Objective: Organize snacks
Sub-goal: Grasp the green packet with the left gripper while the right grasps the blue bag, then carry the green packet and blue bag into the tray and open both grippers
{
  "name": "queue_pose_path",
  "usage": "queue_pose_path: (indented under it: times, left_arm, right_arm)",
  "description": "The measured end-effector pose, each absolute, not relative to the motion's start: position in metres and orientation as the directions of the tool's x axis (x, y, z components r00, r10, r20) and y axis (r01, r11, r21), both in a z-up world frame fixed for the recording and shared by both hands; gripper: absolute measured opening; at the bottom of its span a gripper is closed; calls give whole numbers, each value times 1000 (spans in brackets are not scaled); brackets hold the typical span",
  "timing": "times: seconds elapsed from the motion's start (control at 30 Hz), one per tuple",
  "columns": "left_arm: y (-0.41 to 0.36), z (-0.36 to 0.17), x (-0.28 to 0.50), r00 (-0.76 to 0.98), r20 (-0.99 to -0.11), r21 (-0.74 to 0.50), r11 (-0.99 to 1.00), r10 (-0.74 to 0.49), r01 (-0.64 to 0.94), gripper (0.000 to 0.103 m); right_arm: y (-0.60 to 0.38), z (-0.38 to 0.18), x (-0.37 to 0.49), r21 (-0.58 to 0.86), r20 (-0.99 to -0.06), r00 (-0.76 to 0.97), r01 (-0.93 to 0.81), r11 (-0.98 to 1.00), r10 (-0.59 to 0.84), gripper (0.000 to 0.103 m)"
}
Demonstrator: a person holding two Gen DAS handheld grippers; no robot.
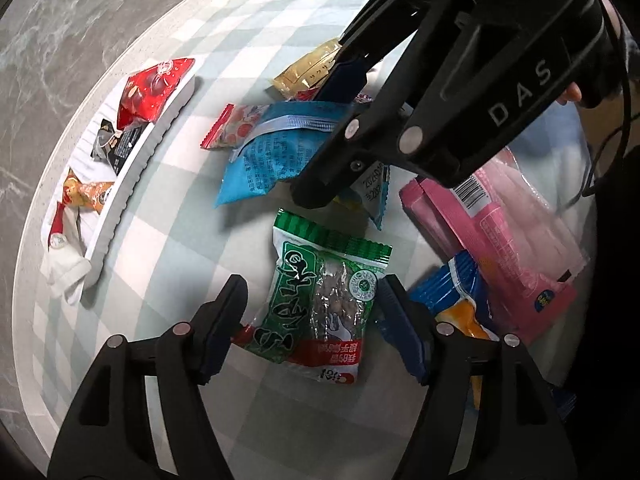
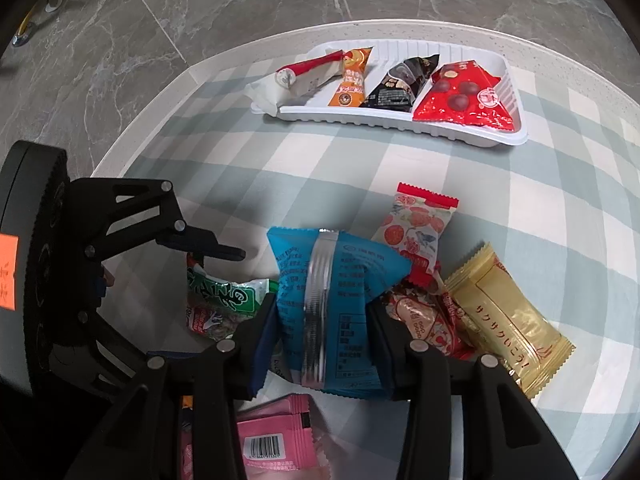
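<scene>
Left gripper [image 1: 312,320] wide open, straddling green packet [image 1: 320,296], not gripping. Right gripper [image 2: 324,320] closed on blue packet [image 2: 332,308], near side of white tray [image 2: 400,122]. Step: pickup. Next: carry blue packet to tray, find free slot.

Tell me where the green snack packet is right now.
The green snack packet lies on the checked cloth between the left gripper open fingers, just below the blue packet in the left wrist view.

Both tools are matte black linkages with silver pivot pins and dark-blue pads; the right tool [image 1: 352,92] bears white "DAS" lettering, the left tool [image 2: 192,280] an orange sticker.
</scene>
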State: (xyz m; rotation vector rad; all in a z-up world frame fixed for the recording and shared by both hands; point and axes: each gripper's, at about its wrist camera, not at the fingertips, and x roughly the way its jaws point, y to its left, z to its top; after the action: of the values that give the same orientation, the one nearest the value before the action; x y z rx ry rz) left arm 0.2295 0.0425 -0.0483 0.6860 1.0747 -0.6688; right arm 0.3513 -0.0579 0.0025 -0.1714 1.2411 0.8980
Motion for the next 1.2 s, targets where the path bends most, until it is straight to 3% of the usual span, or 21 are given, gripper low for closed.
queue_pose_path:
  times: [0.27, 0.33, 0.6, 0.9, 1.2]
  left_arm:
    - [44, -49, 237, 293, -940, 130, 614, -173, 778, 68]
    - [44, -49, 237, 284, -937, 105, 612, -202, 784, 53]
    - [58, -47, 245, 257, -928, -7, 701, -271, 713, 31]
    - [100, -44, 264, 229, -892, -209, 804, -390, 557, 26]
    - [147, -13, 301, 323, -781, -412, 831, -534, 374, 26]
  right_arm:
    - [-56, 2, 352, 341, -870, 38, -676, 654, 492, 46]
    - [-58, 2, 352, 346, -866, 39, -673, 654, 499, 42]
    - [-74, -1, 363, 482, -811, -13, -581, 656, 584, 35]
    - [-103, -6, 387, 743, -636, -76, -328, 583, 768, 34]
    - [-104, 4, 426, 841, -517, -34, -208, 500, 855, 34]
